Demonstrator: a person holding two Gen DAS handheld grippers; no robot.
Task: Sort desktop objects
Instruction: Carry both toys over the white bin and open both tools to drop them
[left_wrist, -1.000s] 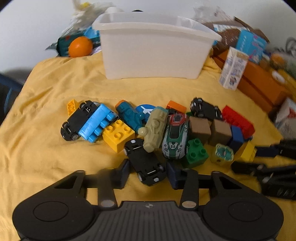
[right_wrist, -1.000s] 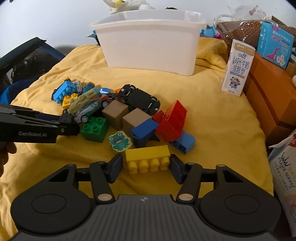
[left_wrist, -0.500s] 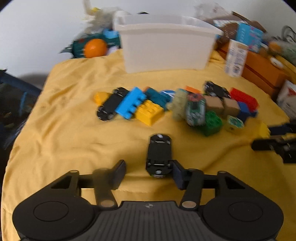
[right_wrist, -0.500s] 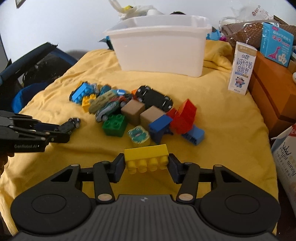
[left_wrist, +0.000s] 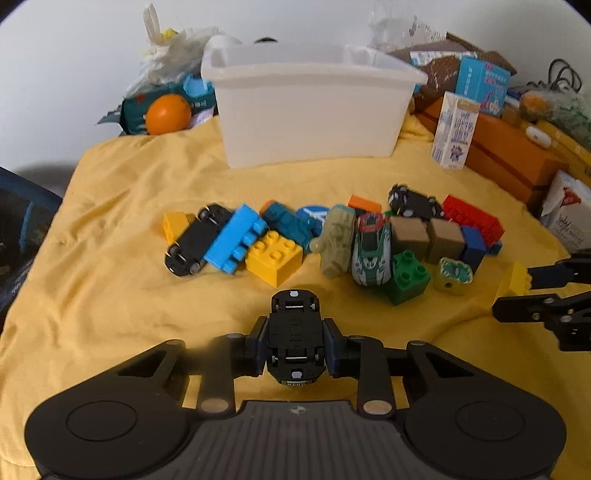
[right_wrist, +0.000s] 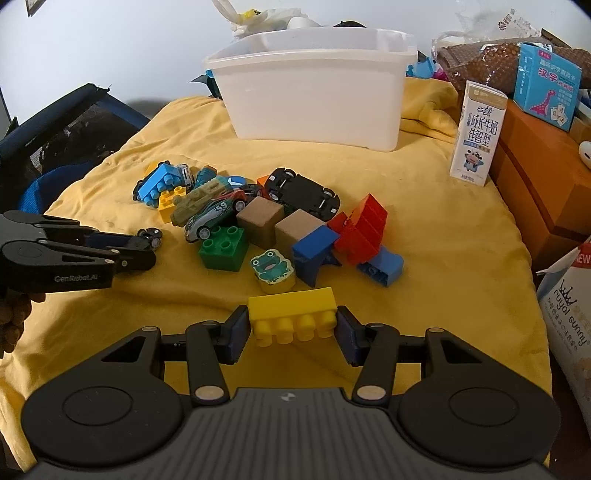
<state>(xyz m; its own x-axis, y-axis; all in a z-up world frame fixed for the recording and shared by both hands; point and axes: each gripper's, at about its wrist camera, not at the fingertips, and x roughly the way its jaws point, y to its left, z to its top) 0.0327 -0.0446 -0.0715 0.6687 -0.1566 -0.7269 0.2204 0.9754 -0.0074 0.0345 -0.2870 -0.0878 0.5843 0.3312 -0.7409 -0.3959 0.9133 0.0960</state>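
My left gripper (left_wrist: 294, 343) is closing on an upside-down black toy car (left_wrist: 293, 310), and both pads press its sides just above the yellow cloth (left_wrist: 110, 295). From the right wrist view the left gripper (right_wrist: 147, 240) sits left of the toy pile, the car's wheels (right_wrist: 151, 234) showing at its tip. My right gripper (right_wrist: 291, 325) is shut on a long yellow brick (right_wrist: 291, 306), held level by its ends in front of the pile. In the left wrist view the right gripper (left_wrist: 517, 291) and its brick (left_wrist: 515, 278) are at the right edge.
A white plastic bin (left_wrist: 310, 122) stands behind a pile of bricks, toy cars and brown cubes (left_wrist: 410, 232). A milk carton (right_wrist: 474, 136), an orange box (right_wrist: 535, 177) and bags line the right side. An orange (left_wrist: 168, 112) lies at the back left.
The left gripper drew the black car back out of the pile, opened wide around it, then closed on its sides. The right gripper kept its hold on the yellow brick.
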